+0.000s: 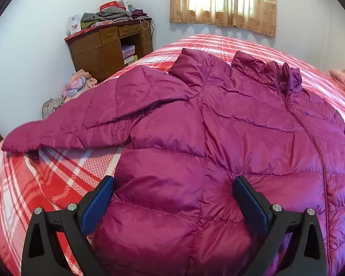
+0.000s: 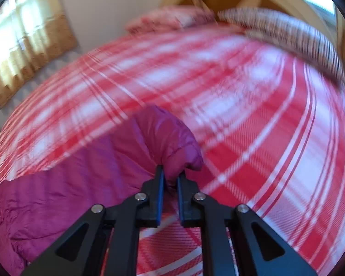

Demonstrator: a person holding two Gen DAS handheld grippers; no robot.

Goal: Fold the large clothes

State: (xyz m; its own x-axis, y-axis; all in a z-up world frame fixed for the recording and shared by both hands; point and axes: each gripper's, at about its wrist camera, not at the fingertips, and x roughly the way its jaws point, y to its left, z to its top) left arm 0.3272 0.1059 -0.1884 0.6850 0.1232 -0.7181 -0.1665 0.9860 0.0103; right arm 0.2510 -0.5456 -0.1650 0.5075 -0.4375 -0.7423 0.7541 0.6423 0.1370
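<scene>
A magenta puffer jacket [image 1: 218,126] lies spread front-up on the red-and-white plaid bed [image 1: 46,174], collar toward the far side, one sleeve [image 1: 64,126] stretched out to the left. My left gripper [image 1: 172,181] is open, its blue pads either side of the jacket's lower body, just above the fabric. In the right wrist view, my right gripper [image 2: 170,176] is shut on the end of the jacket's other sleeve [image 2: 170,138], which bunches up past the fingertips above the bed [image 2: 264,138]. That view is motion-blurred.
A wooden desk [image 1: 108,46] piled with folded clothes stands against the far left wall, with more clothes heaped on the floor [image 1: 78,85] beside it. A curtained window [image 1: 223,2] is behind the bed. Pillows and a striped blanket [image 2: 287,34] lie by the headboard.
</scene>
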